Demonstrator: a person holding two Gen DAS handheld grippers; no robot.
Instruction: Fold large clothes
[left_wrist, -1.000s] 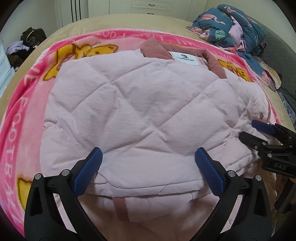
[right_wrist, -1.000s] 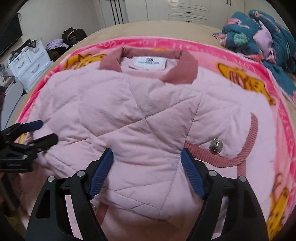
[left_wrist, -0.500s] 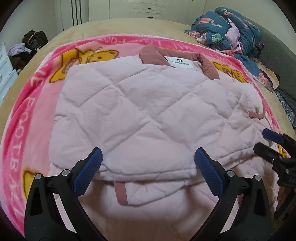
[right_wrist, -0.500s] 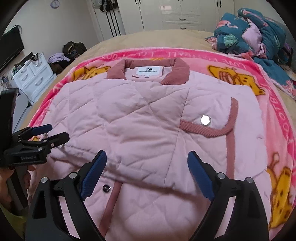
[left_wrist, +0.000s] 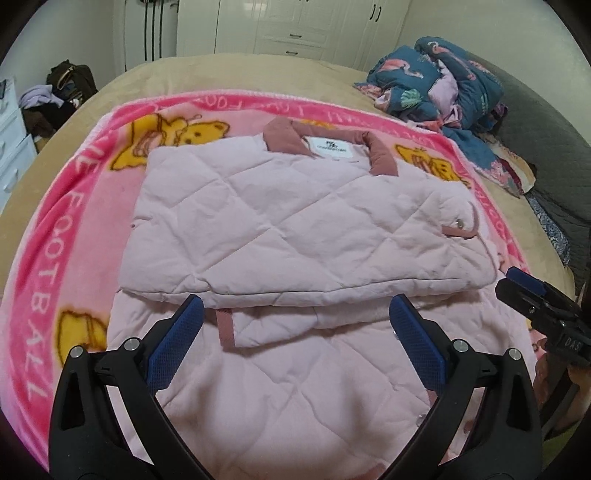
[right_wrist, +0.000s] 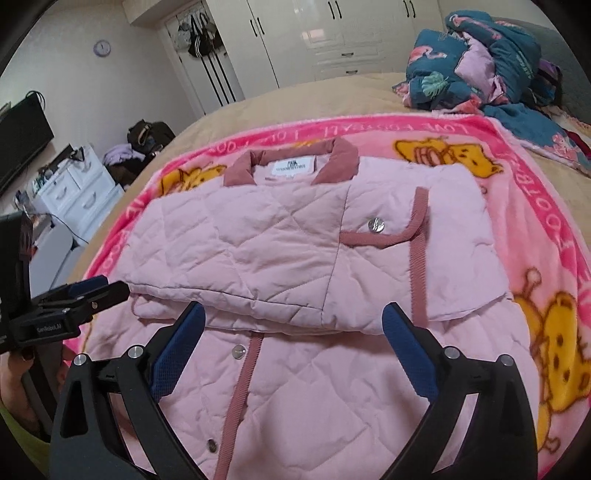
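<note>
Pink blanket (left_wrist: 66, 229) bears the folded jacket (left_wrist: 295, 221); both tongs gape.

The pale pink quilted jacket (left_wrist: 303, 221) looks like soft matt cloth, puffy between stitch lines, with ribbed dusty-rose trim (right_wrist: 417, 254) and shiny metal snap buttons (right_wrist: 376, 224). The bright pink cartoon blanket (left_wrist: 74, 221) under it is fuzzy fleece. Both black plastic grippers (left_wrist: 295, 332) (right_wrist: 291, 336) have textured blue rubbery pads (left_wrist: 415, 343).
</note>
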